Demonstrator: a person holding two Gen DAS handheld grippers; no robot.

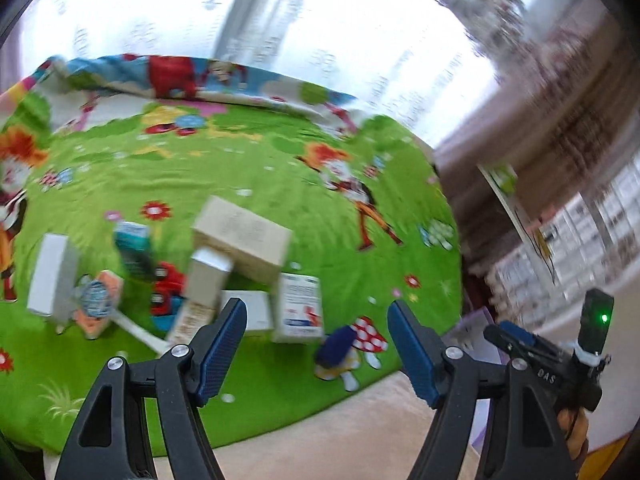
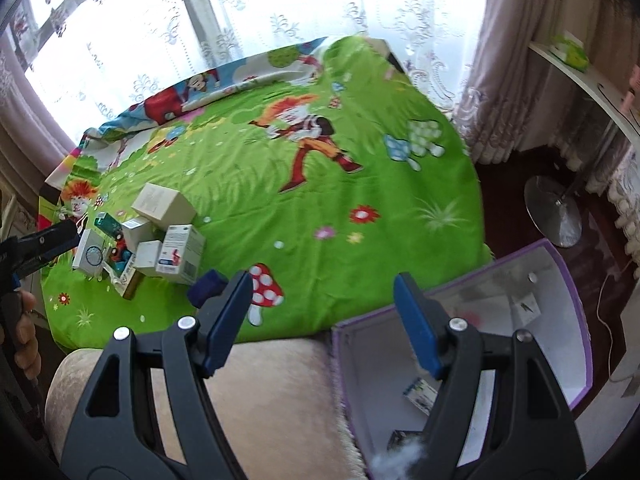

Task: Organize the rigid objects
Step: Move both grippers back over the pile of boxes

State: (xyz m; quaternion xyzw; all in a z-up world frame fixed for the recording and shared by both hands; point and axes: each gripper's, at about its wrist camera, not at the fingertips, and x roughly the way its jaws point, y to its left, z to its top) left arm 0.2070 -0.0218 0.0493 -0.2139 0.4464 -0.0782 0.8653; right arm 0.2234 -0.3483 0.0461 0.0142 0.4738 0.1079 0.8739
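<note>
Left wrist view: boxes (image 1: 240,264) clustered on bed (image 1: 360,152), just ahead-left of left hand-held gripper (image 1: 316,320), nearer one, jaws apart, empty. Right hand-held gripper (image 2: 324,300) apart, above purple bin (image 2: 576,312).

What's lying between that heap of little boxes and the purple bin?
In the right wrist view, a dark blue box beside the heap of boxes, then bare green sheet up to the purple bin.
</note>
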